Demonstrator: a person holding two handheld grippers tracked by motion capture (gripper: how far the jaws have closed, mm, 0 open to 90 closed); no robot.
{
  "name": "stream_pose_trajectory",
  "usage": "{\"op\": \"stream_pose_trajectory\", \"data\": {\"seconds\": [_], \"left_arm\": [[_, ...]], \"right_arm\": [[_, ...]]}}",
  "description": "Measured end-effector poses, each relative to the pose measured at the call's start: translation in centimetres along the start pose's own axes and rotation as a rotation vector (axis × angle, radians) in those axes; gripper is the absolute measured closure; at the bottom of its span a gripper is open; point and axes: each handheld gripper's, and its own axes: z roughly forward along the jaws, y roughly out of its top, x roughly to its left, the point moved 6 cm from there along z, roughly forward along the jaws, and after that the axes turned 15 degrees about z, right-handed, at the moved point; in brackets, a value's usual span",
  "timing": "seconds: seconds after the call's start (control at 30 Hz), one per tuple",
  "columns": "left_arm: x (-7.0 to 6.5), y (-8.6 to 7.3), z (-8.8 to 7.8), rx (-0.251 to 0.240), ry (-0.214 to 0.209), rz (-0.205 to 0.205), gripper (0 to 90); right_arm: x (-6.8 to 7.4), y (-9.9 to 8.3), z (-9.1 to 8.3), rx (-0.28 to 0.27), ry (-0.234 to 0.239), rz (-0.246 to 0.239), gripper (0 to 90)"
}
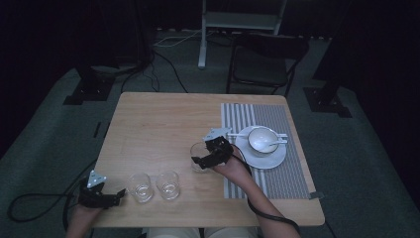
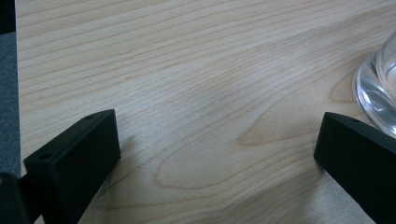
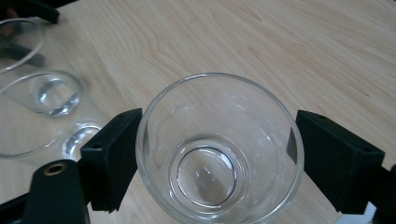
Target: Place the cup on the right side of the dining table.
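A clear empty glass (image 1: 199,152) stands near the middle of the wooden table (image 1: 158,124). My right gripper (image 1: 201,160) is shut on it. In the right gripper view both black jaws press the sides of this glass (image 3: 219,186), with the right gripper (image 3: 218,154) looking down into it. Two more empty glasses (image 1: 140,187) (image 1: 168,184) stand side by side near the front edge. My left gripper (image 1: 120,194) rests just left of them, open, with bare wood between its jaws. In the left gripper view one glass (image 2: 379,88) sits at the right edge, beside the left gripper (image 2: 217,144).
A striped grey placemat (image 1: 277,173) covers the table's right side. On it is a white saucer (image 1: 270,162) with a white cup (image 1: 262,139) and a spoon (image 1: 278,143). A dark chair (image 1: 262,59) stands behind the table. Cables trail from both grippers.
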Motion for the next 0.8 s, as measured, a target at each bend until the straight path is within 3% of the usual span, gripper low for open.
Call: {"op": "stream_pose_trajectory", "data": {"seconds": [0.3,0.8], "left_arm": [[0.0,0.0,0.0,0.000,0.000,0.000,0.7],[0.0,0.0,0.0,0.000,0.000,0.000,0.7]], "right_arm": [[-2.0,1.6,0.7,0.020,-0.026,0.022,17.8],[-6.0,5.0,1.4,-0.015,-0.102,0.086,17.8]]}}
